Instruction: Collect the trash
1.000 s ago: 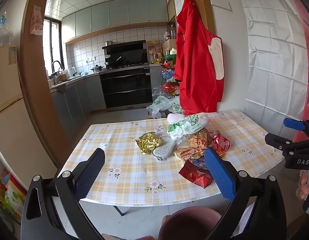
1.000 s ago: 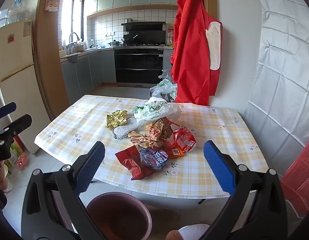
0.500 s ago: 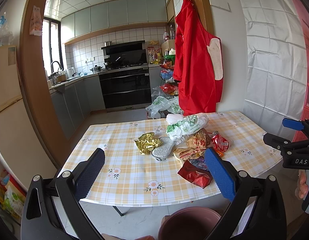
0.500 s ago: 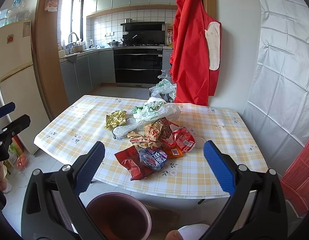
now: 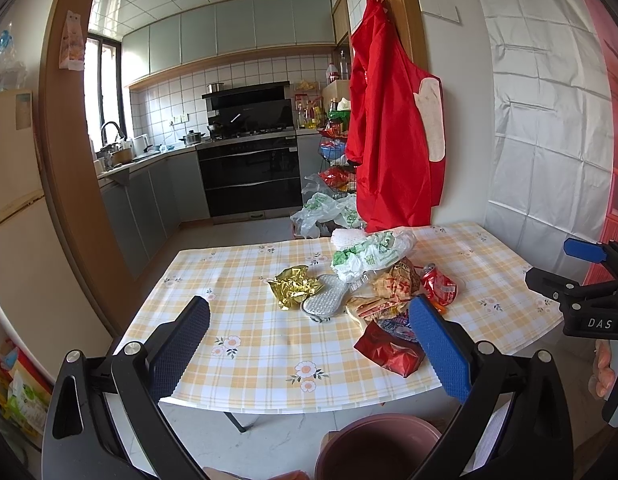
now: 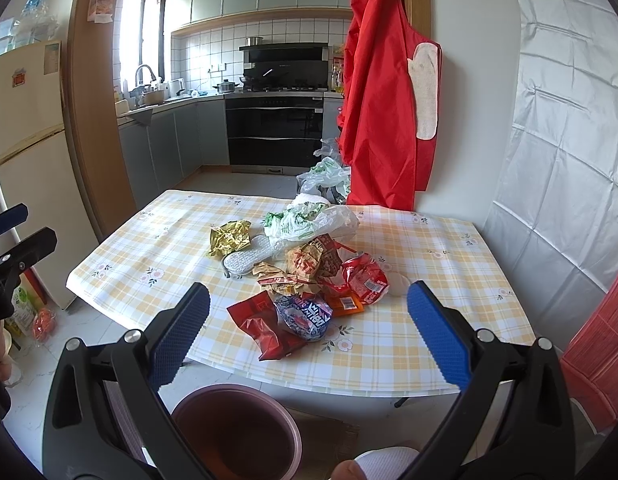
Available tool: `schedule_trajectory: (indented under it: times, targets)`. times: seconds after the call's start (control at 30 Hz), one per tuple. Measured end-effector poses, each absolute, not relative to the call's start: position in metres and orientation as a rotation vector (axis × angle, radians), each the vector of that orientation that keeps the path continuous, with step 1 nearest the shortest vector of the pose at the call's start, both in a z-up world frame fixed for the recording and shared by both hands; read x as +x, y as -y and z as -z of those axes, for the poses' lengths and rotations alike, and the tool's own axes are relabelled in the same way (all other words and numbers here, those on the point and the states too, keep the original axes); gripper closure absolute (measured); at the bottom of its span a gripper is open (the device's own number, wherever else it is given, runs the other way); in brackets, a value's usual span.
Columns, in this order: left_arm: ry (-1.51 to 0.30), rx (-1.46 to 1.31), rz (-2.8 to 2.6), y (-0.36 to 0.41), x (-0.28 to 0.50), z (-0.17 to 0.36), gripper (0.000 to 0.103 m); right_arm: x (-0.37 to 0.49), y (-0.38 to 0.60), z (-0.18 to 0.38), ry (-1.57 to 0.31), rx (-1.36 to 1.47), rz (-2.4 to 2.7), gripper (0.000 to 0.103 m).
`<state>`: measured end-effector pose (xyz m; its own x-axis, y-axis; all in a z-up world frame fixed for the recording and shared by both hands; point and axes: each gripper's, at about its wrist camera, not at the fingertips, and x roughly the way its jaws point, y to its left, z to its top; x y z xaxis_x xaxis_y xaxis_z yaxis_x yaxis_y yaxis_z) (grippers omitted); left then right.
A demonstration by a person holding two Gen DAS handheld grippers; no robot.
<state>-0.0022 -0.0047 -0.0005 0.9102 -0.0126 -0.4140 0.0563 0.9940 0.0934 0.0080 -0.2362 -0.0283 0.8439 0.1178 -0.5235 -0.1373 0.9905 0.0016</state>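
Observation:
A heap of trash lies on the checked table [image 5: 249,360] [image 6: 429,344]: a dark red wrapper [image 5: 391,350] [image 6: 265,326], a blue packet [image 6: 305,316], a crushed red can [image 5: 439,286] [image 6: 365,276], a gold foil wrapper [image 5: 293,286] [image 6: 229,236], a silver mesh scrubber [image 5: 327,298] [image 6: 245,258] and a white-green plastic bag [image 5: 369,254] [image 6: 309,222]. My left gripper [image 5: 309,348] is open and empty, short of the table's near edge. My right gripper [image 6: 309,330] is open and empty, above the near edge. A maroon bin [image 5: 379,452] [image 6: 237,434] stands on the floor below.
A red apron [image 5: 393,152] [image 6: 389,112] hangs on the wall behind the table. Plastic bags [image 5: 325,212] lie on the floor beyond it. A fridge [image 6: 25,160] stands at the left. The kitchen with an oven [image 5: 251,178] is at the back.
Both grippers have drifted very slightly; the trash sits a little lower left in the left wrist view. Nothing on the table has moved.

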Motion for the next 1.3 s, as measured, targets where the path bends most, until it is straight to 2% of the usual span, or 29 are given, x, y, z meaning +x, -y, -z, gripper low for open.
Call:
schedule_trajectory:
  times: [1.3]
  targets:
    - [-0.442, 0.087, 0.043, 0.0051, -0.0066, 0.0014, 0.005, 0.0060, 0.2334, 0.0340, -0.572, -0.032, -0.127, 0.006]
